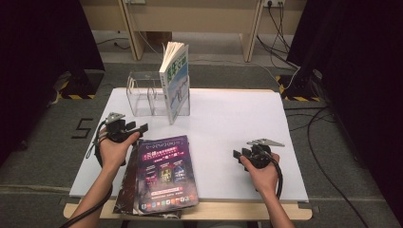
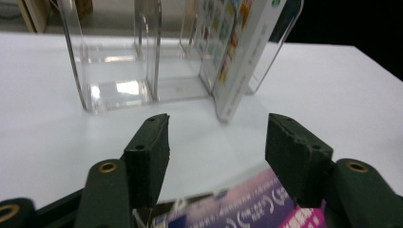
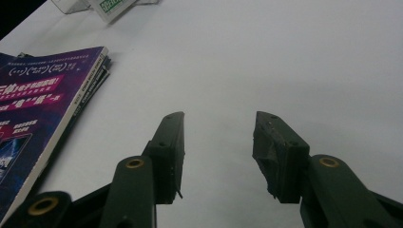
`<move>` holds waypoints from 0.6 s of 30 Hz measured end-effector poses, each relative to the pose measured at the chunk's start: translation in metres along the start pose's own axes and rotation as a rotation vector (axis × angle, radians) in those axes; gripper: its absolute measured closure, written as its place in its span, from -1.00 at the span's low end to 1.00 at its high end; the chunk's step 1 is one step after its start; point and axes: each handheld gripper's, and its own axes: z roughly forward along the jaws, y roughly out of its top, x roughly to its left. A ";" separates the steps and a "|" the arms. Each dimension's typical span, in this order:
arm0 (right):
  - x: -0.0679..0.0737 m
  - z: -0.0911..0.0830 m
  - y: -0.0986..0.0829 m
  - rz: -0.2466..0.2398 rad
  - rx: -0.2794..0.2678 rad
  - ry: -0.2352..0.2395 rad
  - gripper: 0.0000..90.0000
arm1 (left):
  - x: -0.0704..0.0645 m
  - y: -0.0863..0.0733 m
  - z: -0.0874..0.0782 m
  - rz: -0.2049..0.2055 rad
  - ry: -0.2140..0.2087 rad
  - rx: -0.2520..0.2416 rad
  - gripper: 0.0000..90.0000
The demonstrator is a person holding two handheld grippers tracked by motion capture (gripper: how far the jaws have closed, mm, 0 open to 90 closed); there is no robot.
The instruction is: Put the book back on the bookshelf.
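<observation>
A purple magazine (image 1: 165,172) lies flat on top of a darker one near the white table's front edge; its top edge (image 2: 247,202) and its spine side (image 3: 43,104) show in the gripper views. A white-and-green book (image 1: 175,80) stands upright in the clear acrylic rack (image 1: 145,93), leaning against its right end (image 2: 237,52). My left gripper (image 1: 138,129) hovers open just above the magazine's far left corner, pointing at the rack (image 2: 121,57). My right gripper (image 1: 239,154) rests open over bare table to the right of the magazine, nothing between its jaws (image 3: 218,142).
The white tabletop (image 1: 228,114) sits on a wooden board. Behind it are a grey floor, wooden furniture legs (image 1: 135,33), cables (image 1: 304,118) at the right and dark curtains on both sides. The rack's left compartments hold nothing.
</observation>
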 end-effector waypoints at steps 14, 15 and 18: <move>0.027 0.017 0.012 -0.053 0.038 0.041 0.33 | 0.019 -0.042 -0.020 -0.048 0.020 0.124 0.44; 0.029 0.019 0.013 -0.053 0.044 0.043 0.34 | 0.020 -0.046 -0.021 -0.064 0.011 0.133 0.50; 0.033 0.023 0.015 -0.062 0.048 0.045 0.35 | 0.020 -0.049 -0.023 -0.051 0.014 0.146 0.61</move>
